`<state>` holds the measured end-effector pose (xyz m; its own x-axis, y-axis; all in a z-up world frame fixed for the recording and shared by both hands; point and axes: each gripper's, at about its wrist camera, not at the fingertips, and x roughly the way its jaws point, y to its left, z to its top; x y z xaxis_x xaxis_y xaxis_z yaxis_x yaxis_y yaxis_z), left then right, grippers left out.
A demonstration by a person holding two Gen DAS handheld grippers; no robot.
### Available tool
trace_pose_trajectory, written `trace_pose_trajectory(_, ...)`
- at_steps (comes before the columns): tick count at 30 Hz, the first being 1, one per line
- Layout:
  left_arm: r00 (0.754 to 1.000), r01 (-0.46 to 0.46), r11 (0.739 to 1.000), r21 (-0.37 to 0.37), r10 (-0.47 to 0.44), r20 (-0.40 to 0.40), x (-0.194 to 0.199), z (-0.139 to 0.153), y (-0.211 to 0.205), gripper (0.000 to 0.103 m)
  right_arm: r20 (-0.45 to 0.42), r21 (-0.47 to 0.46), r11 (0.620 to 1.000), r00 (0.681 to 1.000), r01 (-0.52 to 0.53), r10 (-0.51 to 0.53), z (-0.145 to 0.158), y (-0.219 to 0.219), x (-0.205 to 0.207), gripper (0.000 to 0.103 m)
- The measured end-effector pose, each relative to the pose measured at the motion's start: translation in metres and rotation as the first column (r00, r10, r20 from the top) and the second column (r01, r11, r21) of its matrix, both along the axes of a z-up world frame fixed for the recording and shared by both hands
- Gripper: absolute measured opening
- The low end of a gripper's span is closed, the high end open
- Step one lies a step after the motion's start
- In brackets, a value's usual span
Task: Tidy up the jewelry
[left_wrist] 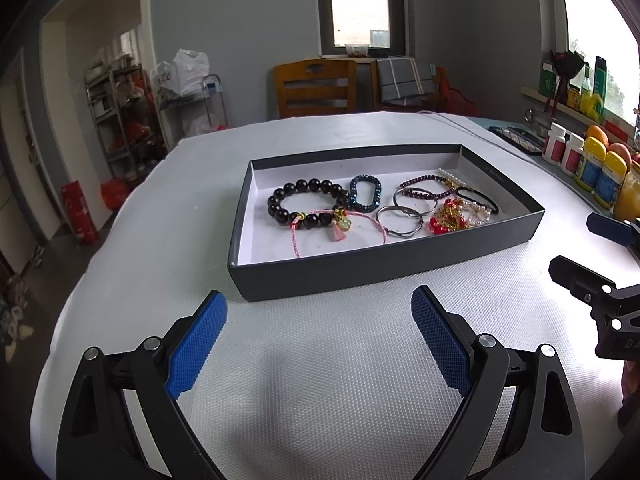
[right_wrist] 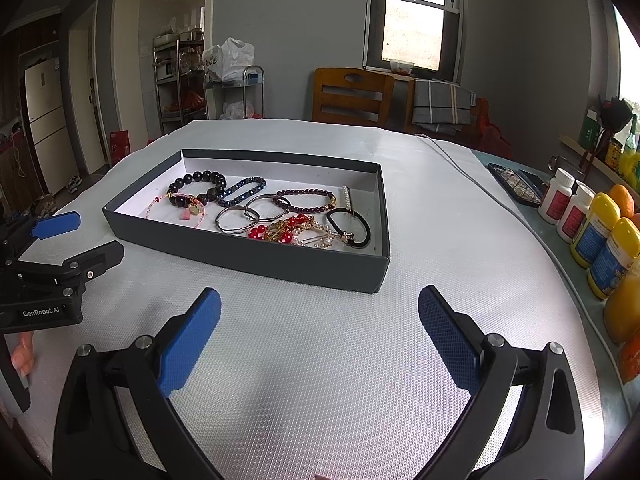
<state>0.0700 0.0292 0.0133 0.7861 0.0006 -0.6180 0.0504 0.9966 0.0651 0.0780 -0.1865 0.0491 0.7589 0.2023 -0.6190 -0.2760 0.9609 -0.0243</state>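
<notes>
A shallow dark box with a white floor stands on the white table. In it lie a black bead bracelet, a pink cord bracelet, a blue bead bracelet, silver rings, a purple bead bracelet, red and gold beads and a black hair tie. My left gripper is open and empty in front of the box. My right gripper is open and empty, also short of the box.
Yellow and white bottles and oranges line the table's right edge. A cable runs across the table behind the box. Wooden chairs stand at the far side. Shelving stands on the left.
</notes>
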Motion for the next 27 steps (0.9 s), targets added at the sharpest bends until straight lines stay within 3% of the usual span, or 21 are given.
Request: trace_pose_trajectory(27, 1.0, -0.019, 1.0, 0.009, 0.019, -0.024, 0.0036, -0.0003, 0.0006, 0.095, -0.02, 0.013, 1.0, 1.0, 0.005, -0.004, -0.0015, -0.0042, 0.0046, 0.097)
